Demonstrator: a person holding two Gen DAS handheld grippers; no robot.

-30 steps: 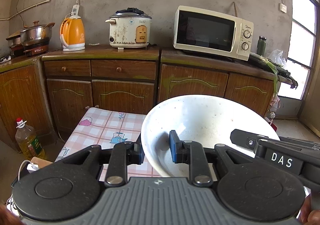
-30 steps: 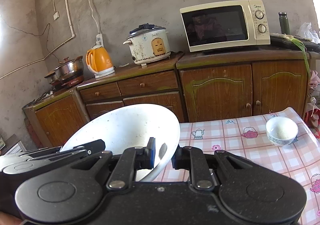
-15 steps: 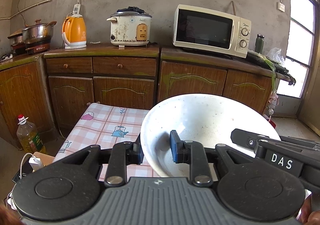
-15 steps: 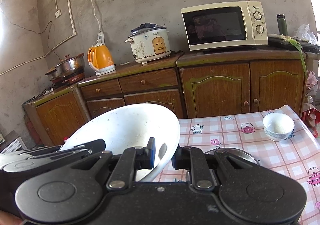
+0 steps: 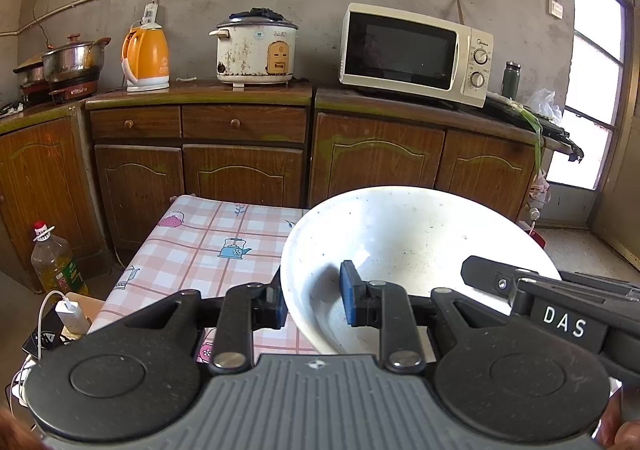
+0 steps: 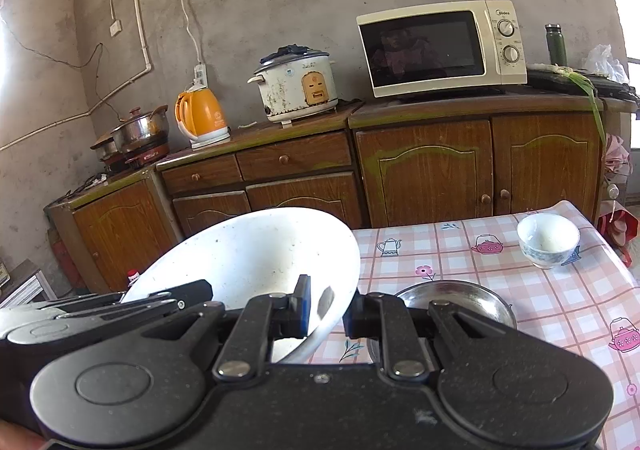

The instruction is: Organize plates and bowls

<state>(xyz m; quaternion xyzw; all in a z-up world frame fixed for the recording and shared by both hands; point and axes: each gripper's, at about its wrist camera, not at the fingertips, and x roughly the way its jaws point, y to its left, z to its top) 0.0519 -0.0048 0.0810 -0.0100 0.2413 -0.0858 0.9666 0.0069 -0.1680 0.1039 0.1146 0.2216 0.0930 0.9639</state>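
Both grippers clamped one large white ceramic bowl (image 5: 408, 242) by opposite rims, holding it tilted above the pink checked tablecloth (image 6: 560, 290): the left gripper (image 5: 312, 300) pinched the rim at nine o'clock, the right gripper (image 6: 326, 310) at three o'clock, each with one blue pad inside the wall and one outside. Just beyond the right gripper, at one o'clock, a shallow round steel dish (image 6: 460, 296) lay on the cloth; farther at two o'clock stood a small white porcelain bowl (image 6: 547, 240). Against the far wall sat a cream microwave (image 6: 440, 47).
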